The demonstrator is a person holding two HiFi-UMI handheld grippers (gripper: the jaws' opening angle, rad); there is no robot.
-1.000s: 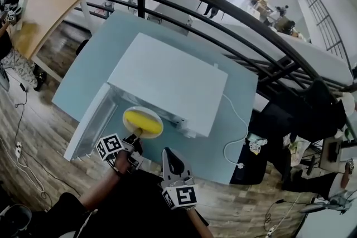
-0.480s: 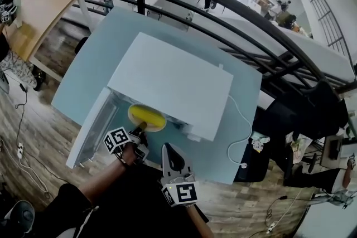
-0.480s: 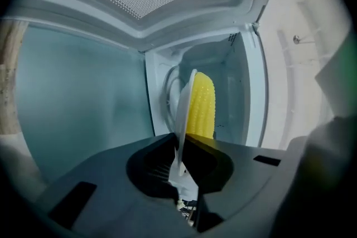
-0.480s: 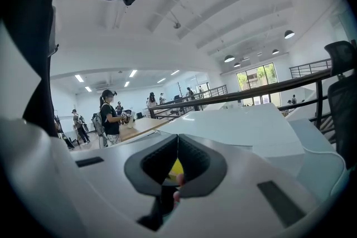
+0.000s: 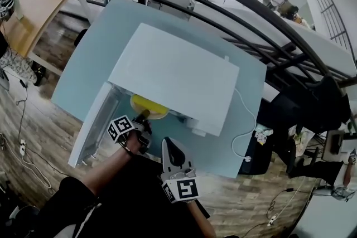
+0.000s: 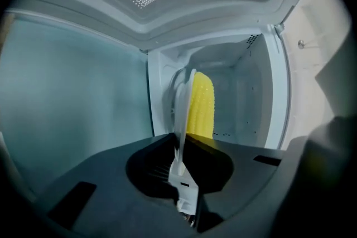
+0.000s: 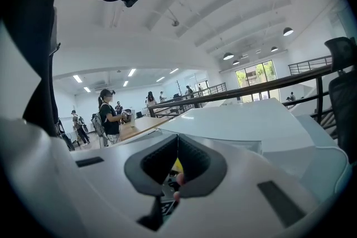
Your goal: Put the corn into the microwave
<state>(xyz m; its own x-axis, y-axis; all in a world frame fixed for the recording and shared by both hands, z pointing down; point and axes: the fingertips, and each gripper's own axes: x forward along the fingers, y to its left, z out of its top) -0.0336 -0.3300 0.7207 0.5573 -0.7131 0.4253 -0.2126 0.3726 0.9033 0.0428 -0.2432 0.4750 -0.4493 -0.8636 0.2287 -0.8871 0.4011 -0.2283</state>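
Beside the open door point(image 5: 93, 122), the left gripper point(image 5: 143, 117) has pushed deeper and lower, jaws clamped on the near rim of the plate point(image 5: 159, 115), so the corn point(image 5: 146, 104) on it now sits mostly under the microwave point(image 5: 178, 78) roof (only a yellow sliver shows from above). Insertion is nearly done, I judge: next the plate wants lowering onto the cavity floor, then letting go and backing straight out between door and right wall. Right gripper point(image 5: 169, 145), jaws together and empty, hangs near the table point(image 5: 215, 150) edge, clear of the opening.
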